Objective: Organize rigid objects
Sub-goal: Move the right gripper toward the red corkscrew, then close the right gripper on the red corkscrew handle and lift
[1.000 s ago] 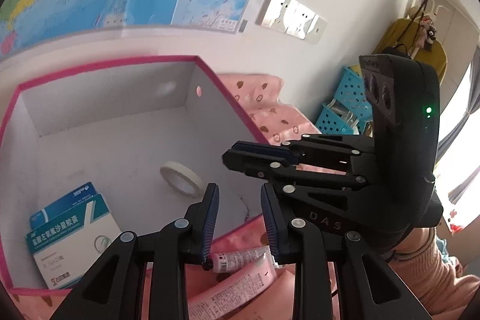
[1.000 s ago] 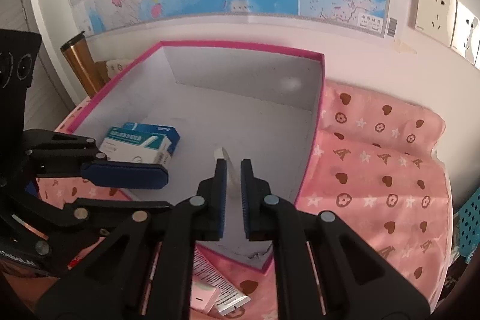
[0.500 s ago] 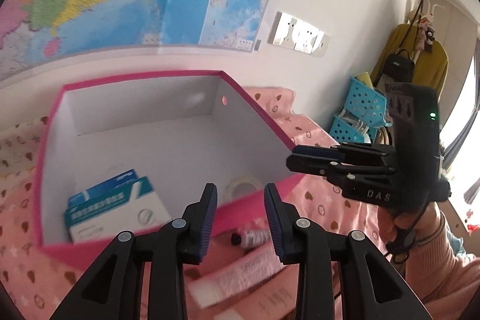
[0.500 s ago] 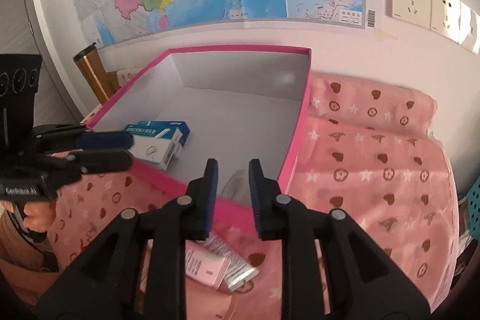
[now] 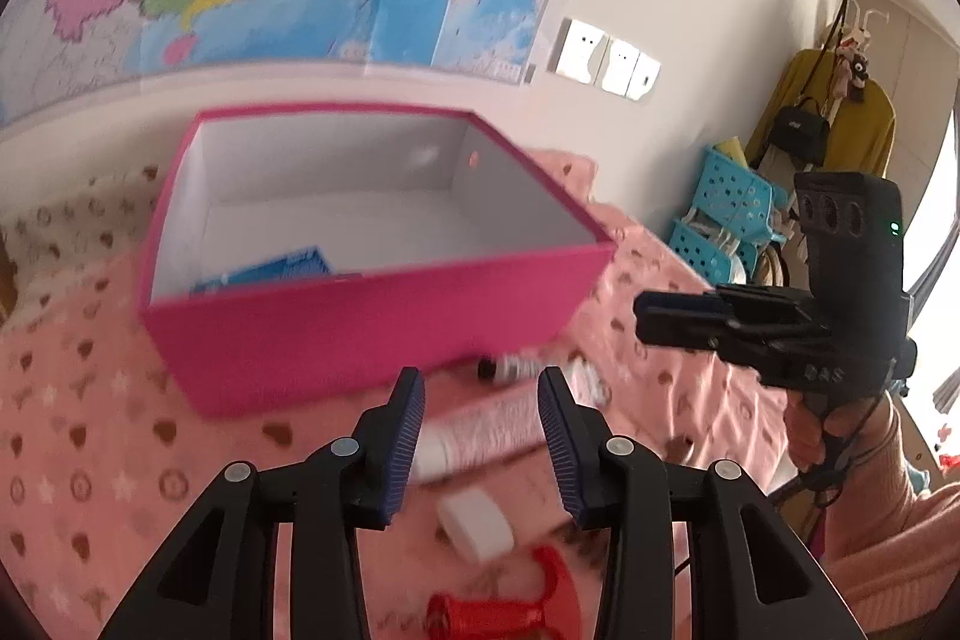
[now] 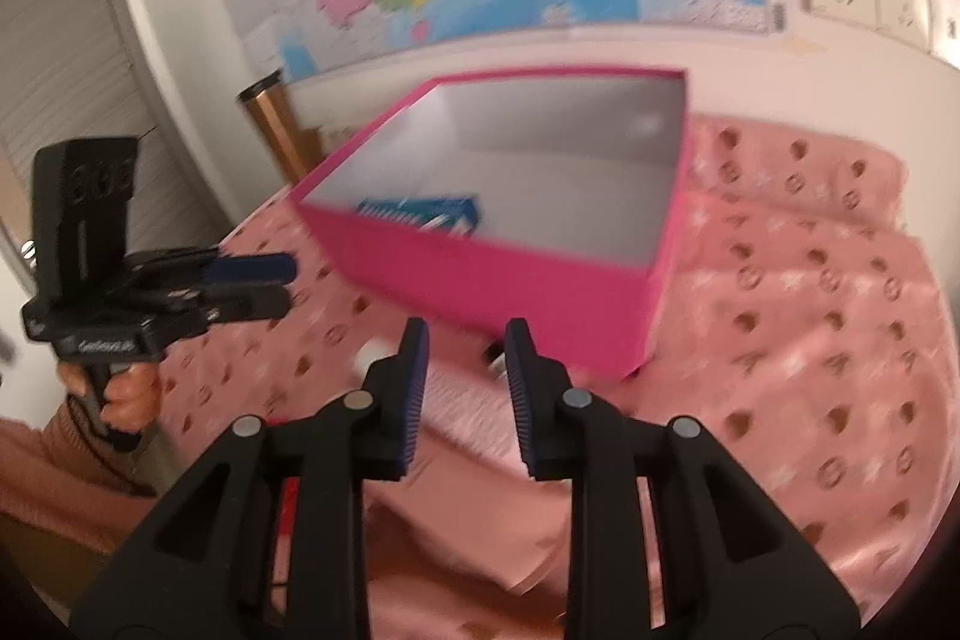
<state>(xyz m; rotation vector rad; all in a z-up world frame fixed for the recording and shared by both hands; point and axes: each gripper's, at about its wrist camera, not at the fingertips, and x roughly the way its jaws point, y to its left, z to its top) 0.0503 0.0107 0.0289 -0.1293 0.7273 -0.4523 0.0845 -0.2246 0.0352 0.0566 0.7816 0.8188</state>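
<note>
Left claw [image 5: 480, 424]: jaws have just been opening, nothing between them; a white cap [image 5: 476, 523] and red item [image 5: 498, 604] lie below. Right claw [image 6: 465, 376]: likewise opening, empty. Pink box [image 6: 498, 274] ahead holds a blue carton [image 6: 429, 214].

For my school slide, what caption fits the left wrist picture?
Open left gripper hovers over a white tube in front of the pink box, right gripper beside it.
</note>
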